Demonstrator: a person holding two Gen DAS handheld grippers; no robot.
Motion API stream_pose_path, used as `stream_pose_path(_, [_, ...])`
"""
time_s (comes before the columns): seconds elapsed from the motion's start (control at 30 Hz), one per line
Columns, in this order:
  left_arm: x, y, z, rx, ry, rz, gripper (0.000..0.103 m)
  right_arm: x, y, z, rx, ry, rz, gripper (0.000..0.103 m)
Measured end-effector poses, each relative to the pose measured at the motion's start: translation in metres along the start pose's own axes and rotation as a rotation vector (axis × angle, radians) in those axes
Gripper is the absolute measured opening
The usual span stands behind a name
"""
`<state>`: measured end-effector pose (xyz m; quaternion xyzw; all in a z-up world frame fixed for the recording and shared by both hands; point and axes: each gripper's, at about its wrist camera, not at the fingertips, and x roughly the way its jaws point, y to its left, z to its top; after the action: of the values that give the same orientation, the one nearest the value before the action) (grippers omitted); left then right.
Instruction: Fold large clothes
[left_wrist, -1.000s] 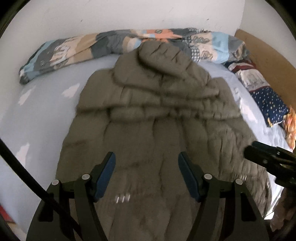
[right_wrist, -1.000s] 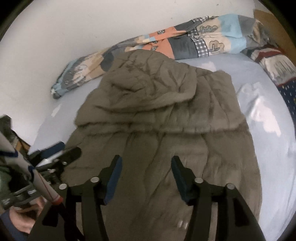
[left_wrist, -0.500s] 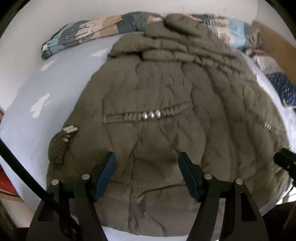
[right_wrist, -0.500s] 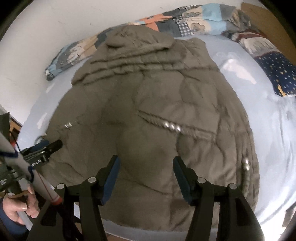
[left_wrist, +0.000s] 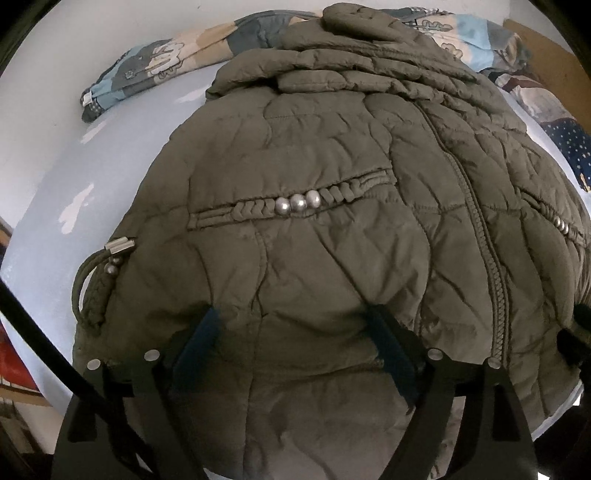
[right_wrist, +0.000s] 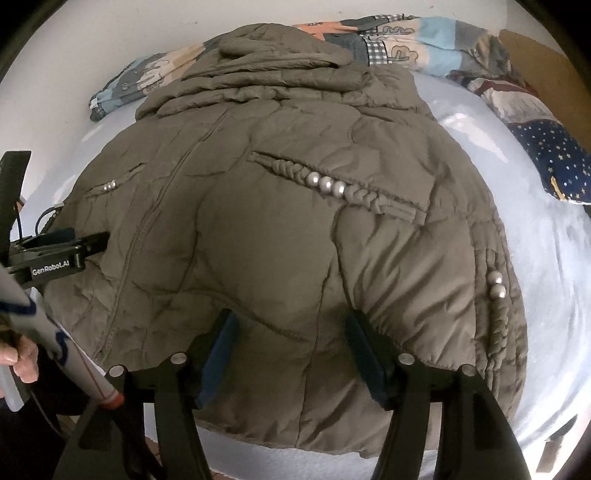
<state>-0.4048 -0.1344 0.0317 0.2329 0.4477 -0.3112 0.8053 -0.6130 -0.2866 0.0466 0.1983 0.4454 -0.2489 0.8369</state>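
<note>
An olive quilted hooded coat lies flat on a pale blue bed, hem toward me, hood at the far end. It also fills the right wrist view. My left gripper is open, its fingertips pressed into the fabric near the hem on the coat's left half. My right gripper is open, fingertips pressed into the fabric near the hem on the right half. The left gripper also shows at the left edge of the right wrist view.
A patterned quilt is bunched along the white wall behind the hood. A navy starred pillow lies at the right by a wooden headboard. The bed's near edge runs just below the hem.
Both grippers dropped and came in close to the hem; the coat now fills both views. The fingertips now sink into the fabric. The jaws stay open.
</note>
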Motion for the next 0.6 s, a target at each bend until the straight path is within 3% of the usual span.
stream_pose_path(0.33, [0.0010,0.0011,-0.0017,-0.001,0.003,0.000,0.089,0.0018,-0.0015,0.0021,0.021,0.015,0.034,0.073])
stream_pose_path(0.53, [0.0022,0.0038,-0.0008,0.005,0.010,-0.013,0.091,0.0034,0.0011,0.0004,0.014,0.007,0.052,0.082])
stream_pose_path(0.6, [0.0037,0.0040,0.0004,0.004,0.012,-0.016,0.091,0.0045,0.0020,0.0008,0.017,0.012,0.064,0.089])
